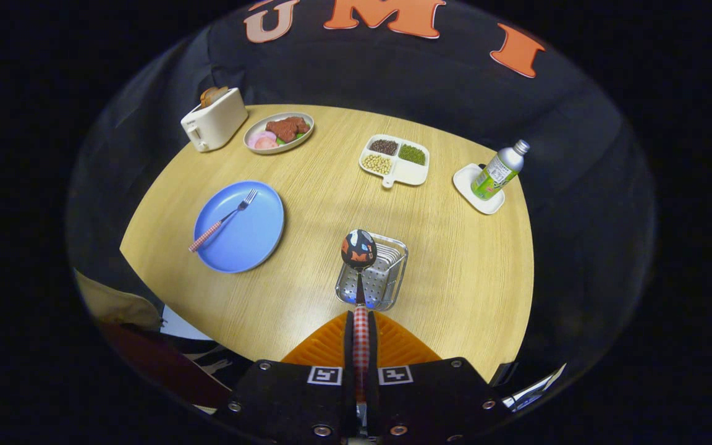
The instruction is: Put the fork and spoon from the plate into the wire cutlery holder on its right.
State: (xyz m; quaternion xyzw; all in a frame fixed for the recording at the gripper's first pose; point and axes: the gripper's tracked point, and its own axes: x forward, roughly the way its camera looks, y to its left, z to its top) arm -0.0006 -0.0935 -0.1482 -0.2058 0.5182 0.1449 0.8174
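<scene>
Now, gripper [361, 337] clamps spoon [359, 248], bowl pointing ahead

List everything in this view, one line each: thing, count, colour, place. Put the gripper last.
table: one, light wood, under everything.
plate: one, blue, left of the cutlery holder.
fork: one, metal with a red checked handle, lying on the plate.
cutlery holder: one, silver metal, just ahead of the fingers.
spoon: one, shiny bowl and red checked handle, held over the cutlery holder.
toaster: one, white, far left with bread in it.
food dish: one, pale, beside the toaster.
divided tray: one, white, holding beans, beyond the cutlery holder.
bottle: one, green and white, on a small white dish far right.
gripper: one, shut on the spoon handle.
</scene>
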